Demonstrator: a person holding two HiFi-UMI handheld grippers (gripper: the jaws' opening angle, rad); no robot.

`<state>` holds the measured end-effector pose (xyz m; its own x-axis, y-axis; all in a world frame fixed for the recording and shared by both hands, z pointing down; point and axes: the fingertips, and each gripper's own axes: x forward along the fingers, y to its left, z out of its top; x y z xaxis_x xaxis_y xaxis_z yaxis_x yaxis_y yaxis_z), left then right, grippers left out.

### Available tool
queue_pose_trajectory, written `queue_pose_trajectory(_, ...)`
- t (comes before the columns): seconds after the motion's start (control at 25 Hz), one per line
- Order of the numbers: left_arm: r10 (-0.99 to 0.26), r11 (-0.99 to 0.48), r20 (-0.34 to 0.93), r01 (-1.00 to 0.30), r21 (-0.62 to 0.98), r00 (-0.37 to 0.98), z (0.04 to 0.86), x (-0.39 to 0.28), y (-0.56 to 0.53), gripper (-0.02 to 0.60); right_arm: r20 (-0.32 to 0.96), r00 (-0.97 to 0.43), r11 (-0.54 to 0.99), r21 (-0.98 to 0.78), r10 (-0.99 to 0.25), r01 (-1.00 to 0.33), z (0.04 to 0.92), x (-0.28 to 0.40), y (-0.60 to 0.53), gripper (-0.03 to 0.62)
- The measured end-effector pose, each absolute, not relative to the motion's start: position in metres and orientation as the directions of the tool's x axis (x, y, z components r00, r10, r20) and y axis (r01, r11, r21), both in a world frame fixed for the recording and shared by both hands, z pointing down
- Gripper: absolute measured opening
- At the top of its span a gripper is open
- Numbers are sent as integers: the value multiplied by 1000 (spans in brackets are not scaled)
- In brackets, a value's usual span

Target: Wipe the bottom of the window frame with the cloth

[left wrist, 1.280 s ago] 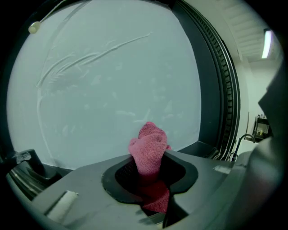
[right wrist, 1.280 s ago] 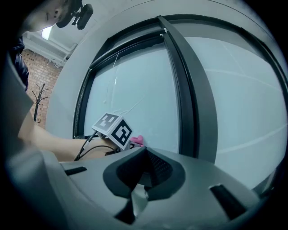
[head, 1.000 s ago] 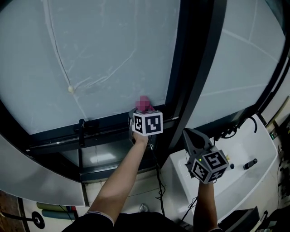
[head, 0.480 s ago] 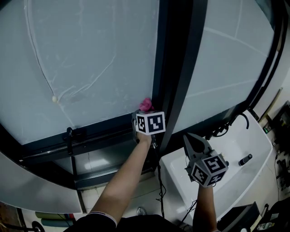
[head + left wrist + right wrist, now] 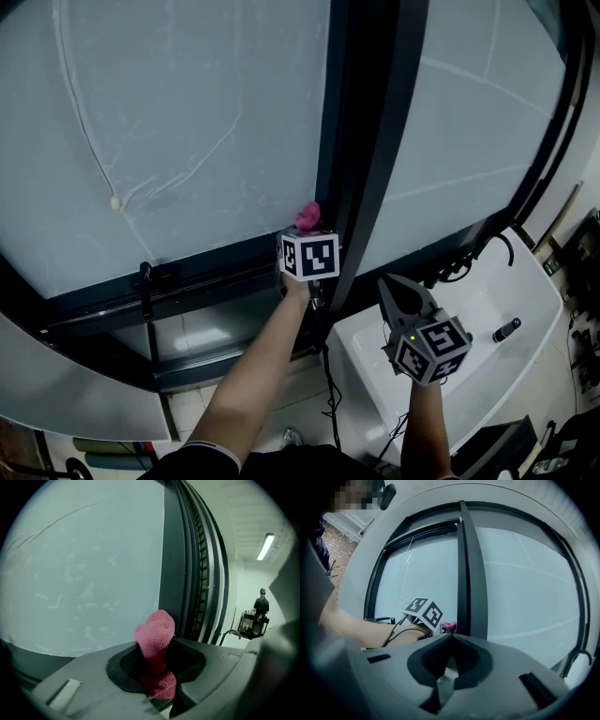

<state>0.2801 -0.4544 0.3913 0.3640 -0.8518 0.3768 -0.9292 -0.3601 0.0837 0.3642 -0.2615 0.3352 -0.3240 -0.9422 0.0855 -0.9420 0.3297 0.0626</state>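
While the left tongs [image 5: 157, 670] stay out of it clamped on the pink cloth [image 5: 156, 637], the right tongs [image 5: 451, 637] are pressed together, empty.
Head view alone places the cloth at the window frame's [image 5: 206, 267] bottom corner, beside the upright; left gripper view alone shows a distant person [image 5: 260, 606] under a ceiling light [image 5: 265, 546].

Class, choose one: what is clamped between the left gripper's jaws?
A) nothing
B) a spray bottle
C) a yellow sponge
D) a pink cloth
D: its own view shows the left gripper with jaws closed on a pink cloth that sticks up beside the dark window frame.
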Motion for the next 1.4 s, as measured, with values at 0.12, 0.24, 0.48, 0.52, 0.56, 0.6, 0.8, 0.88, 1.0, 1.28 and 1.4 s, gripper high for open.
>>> queue_pose_trajectory(0.12,-854,-390,334,-916,94,398,377,264,-436,114,83,-340,346,70,-937,-936,332,352,-260,2)
queue_pose_trajectory(0.24,-851,-424,294,-900,106,435,361,244,-413,114,68,-361,366,70,-930,-928,329,336,-257,2)
queue_pose_trajectory(0.48,-853,-460,233,-883,89,468,331,184,-362,114,19,-423,423,75,-906,-903,316,285,-251,2)
queue_pose_trajectory(0.52,-856,-459,224,-885,82,465,326,170,-355,114,13,-438,437,78,-899,-896,315,274,-251,2)
queue_pose_trajectory(0.56,-861,-456,215,-887,74,461,322,156,-348,114,8,-451,450,81,-892,-889,313,263,-252,2)
queue_pose_trajectory(0.6,-867,-449,207,-891,68,453,318,141,-341,114,5,-464,463,85,-886,-882,310,252,-253,2)
queue_pose_trajectory(0.8,-907,-375,180,-925,63,380,308,63,-314,114,-10,-539,535,103,-842,-838,301,189,-255,2)
queue_pose_trajectory(0.88,-916,-356,175,-932,65,362,305,33,-302,114,-16,-570,566,106,-821,-818,297,161,-255,2)
queue_pose_trajectory(1.0,-925,-335,171,-941,49,338,302,-9,-283,114,-14,-610,605,109,-793,-789,296,121,-253,2)
queue_pose_trajectory(1.28,-944,-270,178,-961,66,277,317,-91,-252,114,2,-685,679,135,-729,-722,297,40,-247,2)
queue_pose_trajectory(1.4,-946,-264,180,-963,61,271,323,-112,-244,114,8,-699,694,128,-715,-709,302,19,-245,2)
